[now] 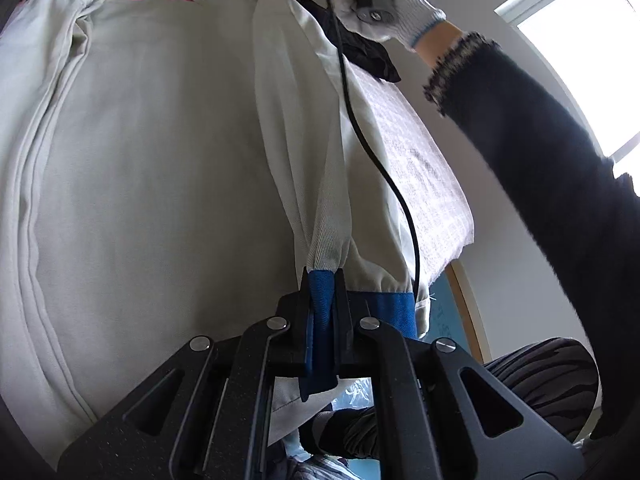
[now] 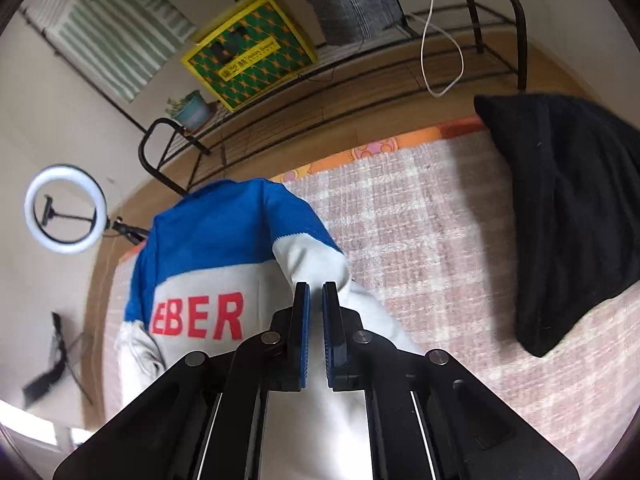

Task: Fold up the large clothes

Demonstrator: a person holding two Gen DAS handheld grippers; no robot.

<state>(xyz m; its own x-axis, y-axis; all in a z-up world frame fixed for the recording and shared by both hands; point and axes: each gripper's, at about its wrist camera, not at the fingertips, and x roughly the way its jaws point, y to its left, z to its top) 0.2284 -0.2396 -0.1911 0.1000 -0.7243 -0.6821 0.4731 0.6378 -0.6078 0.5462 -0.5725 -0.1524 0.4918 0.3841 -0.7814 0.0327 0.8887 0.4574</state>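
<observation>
Left wrist view: left gripper [image 1: 323,280] fingers clamp the blue cuff [image 1: 320,320] of the grey-and-blue jacket [image 1: 160,160], its sleeve stretched lengthwise away. Right gripper [image 2: 316,292] fingers stand slightly apart above the jacket lying on the blanket [image 2: 440,240].

Two garments: one white-and-blue jacket [image 2: 188,280] (lettered), one black garment [image 2: 568,208].
</observation>
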